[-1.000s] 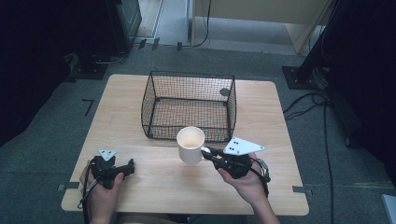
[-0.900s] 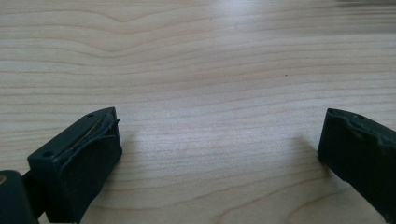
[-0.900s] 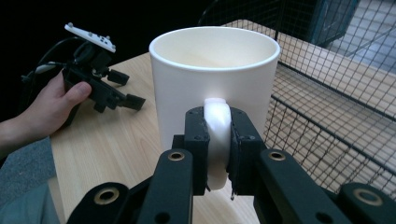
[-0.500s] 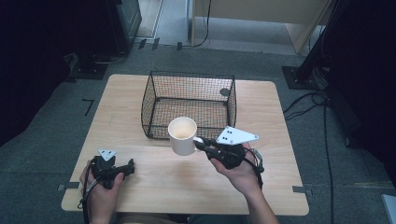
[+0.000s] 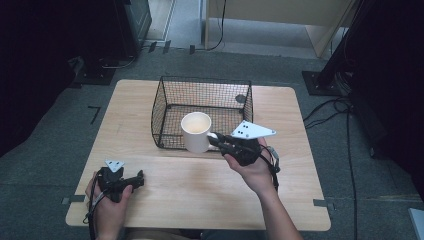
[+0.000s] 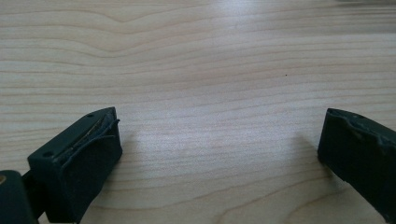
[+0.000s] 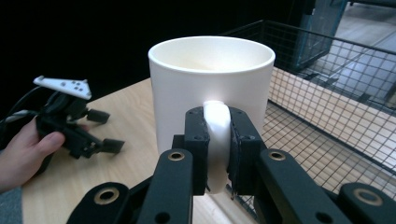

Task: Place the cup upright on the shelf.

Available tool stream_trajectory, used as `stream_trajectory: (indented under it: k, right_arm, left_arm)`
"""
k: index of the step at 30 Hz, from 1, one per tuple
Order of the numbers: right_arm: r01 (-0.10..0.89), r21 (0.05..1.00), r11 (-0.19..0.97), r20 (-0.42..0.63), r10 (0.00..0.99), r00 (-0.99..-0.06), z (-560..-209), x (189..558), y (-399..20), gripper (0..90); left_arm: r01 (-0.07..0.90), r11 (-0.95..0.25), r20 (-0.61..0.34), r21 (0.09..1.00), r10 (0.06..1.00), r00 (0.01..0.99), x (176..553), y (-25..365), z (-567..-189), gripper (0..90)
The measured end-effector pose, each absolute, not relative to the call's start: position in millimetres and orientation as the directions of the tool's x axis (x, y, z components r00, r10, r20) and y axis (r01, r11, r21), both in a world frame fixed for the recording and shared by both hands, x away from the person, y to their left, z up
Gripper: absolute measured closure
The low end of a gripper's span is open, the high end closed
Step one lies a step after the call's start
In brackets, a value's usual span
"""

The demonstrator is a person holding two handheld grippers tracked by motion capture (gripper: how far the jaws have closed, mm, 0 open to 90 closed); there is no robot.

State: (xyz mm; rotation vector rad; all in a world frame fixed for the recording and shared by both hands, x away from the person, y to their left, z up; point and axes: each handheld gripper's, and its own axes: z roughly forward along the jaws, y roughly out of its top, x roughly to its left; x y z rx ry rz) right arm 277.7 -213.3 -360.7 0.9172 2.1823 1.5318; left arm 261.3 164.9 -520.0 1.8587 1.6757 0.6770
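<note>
A white mug (image 5: 196, 131) (image 7: 212, 95) hangs upright in the air over the near wall of the black wire basket (image 5: 165, 95). My right gripper (image 5: 216, 140) (image 7: 218, 144) is shut on the mug's handle (image 7: 216, 140), both pads pressing its sides. My left gripper (image 5: 137, 178) rests low at the table's near left corner, held by a hand. In the left gripper view its jaws stand wide apart over bare wood (image 6: 215, 93), with nothing between them. The right gripper view also catches that left gripper (image 7: 95, 130) off to the left.
The basket (image 7: 327, 93) stands at the middle back of the wooden table (image 5: 200, 190), with a small dark round thing (image 5: 240, 99) at its far right corner. Cables (image 5: 345, 115) trail on the floor at the right.
The right gripper has carried the mug up and away from me, from the tabletop in front of the basket to over the basket's near wall. The left gripper has stayed in place.
</note>
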Motion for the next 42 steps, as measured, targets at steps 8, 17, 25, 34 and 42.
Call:
stream_trajectory:
  k: [8,17,25,34,42]
  right_arm:
    - [0.329,0.922,0.202,0.093,0.711,-0.697,-360.5,299.7,-216.4,80.9]
    - [0.362,0.913,0.187,0.09,0.774,-0.627,-370.3,329.3,-216.0,80.9]
    - [0.399,0.9,0.178,0.088,0.822,-0.563,-387.3,353.8,-213.9,80.9]
    - [0.459,0.872,0.172,0.1,0.854,-0.51,-407.8,372.5,-209.5,80.9]
    - [0.501,0.845,0.19,0.092,0.87,-0.485,-422.3,380.6,-203.8,80.8]
  left_arm:
    - [0.722,-0.079,0.01,0.687,0.995,0.099,261.3,164.9,-520.0,0.0]
    - [0.723,-0.08,0.01,0.686,0.995,0.1,261.3,165.0,-519.9,0.0]
    - [0.723,-0.079,0.01,0.687,0.995,0.099,261.3,164.9,-519.9,0.0]
    - [0.723,-0.08,0.009,0.687,0.995,0.102,261.4,164.8,-519.9,0.0]
    - [0.722,-0.081,0.009,0.687,0.995,0.104,261.5,164.8,-519.9,0.0]
